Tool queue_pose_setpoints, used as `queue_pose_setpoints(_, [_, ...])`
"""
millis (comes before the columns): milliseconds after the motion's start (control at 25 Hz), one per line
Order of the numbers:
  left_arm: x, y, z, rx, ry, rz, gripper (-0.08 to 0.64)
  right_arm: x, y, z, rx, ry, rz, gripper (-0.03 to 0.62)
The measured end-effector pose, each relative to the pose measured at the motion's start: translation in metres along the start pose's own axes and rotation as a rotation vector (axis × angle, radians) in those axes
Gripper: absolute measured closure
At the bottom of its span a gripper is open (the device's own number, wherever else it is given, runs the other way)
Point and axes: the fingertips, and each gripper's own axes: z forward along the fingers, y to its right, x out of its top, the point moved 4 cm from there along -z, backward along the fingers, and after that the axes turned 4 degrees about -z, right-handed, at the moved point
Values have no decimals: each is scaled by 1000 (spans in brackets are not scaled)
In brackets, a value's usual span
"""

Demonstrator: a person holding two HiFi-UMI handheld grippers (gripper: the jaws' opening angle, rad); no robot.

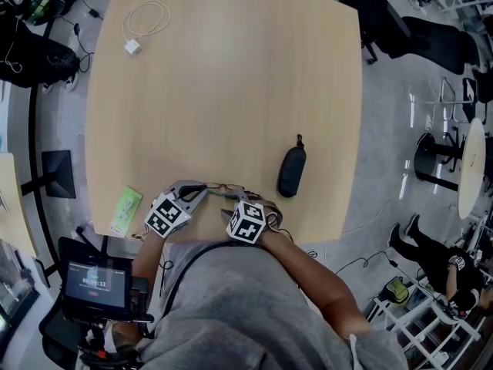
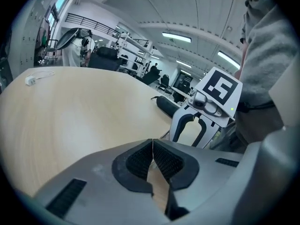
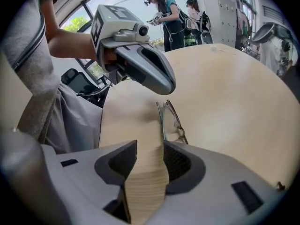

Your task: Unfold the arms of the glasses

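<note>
The folded glasses [image 1: 222, 188] lie on the wooden table [image 1: 223, 91] at its near edge, between my two grippers. In the right gripper view the thin-framed glasses [image 3: 172, 121] lie just beyond the right-hand pad, one arm running along its inner edge. My right gripper [image 3: 150, 149] stands open over them, with only bare tabletop between its pads. My left gripper [image 2: 152, 142] is shut, pads touching and nothing visible between them. Its tip [image 3: 168, 86] hovers just above the far end of the glasses. The right gripper [image 2: 193, 128] also shows open in the left gripper view.
A black glasses case [image 1: 291, 171] lies to the right of the glasses. A green packet [image 1: 125, 210] sits at the table's near left edge, and a white charger with its cable [image 1: 142, 25] at the far left. Office chairs and cables surround the table.
</note>
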Motion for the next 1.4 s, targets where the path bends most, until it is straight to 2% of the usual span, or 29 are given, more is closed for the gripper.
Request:
queue_pose_setpoints(120, [-9, 6, 4, -11, -51, 13, 554, 1, -1, 1, 15, 15, 24, 430])
queue_pose_setpoints(360, [-29, 10, 10, -35, -116, -26, 554, 1, -2, 6, 31, 43, 58, 430])
queue_pose_setpoints(760, [-14, 2, 2, 25, -66, 46, 553, 0, -5, 10, 44, 33, 41, 430])
queue_pose_setpoints(1000, [-11, -1, 4, 16, -47, 20, 554, 0, -5, 12, 66, 47, 58, 430])
queue_pose_setpoints(1200, [-10, 2, 1, 4, -43, 29, 554, 3, -13, 16, 131, 96, 134, 430])
queue_pose_setpoints(1400, [-9, 3, 0, 1, -34, 34, 554, 11, -24, 20, 211, 143, 149, 430])
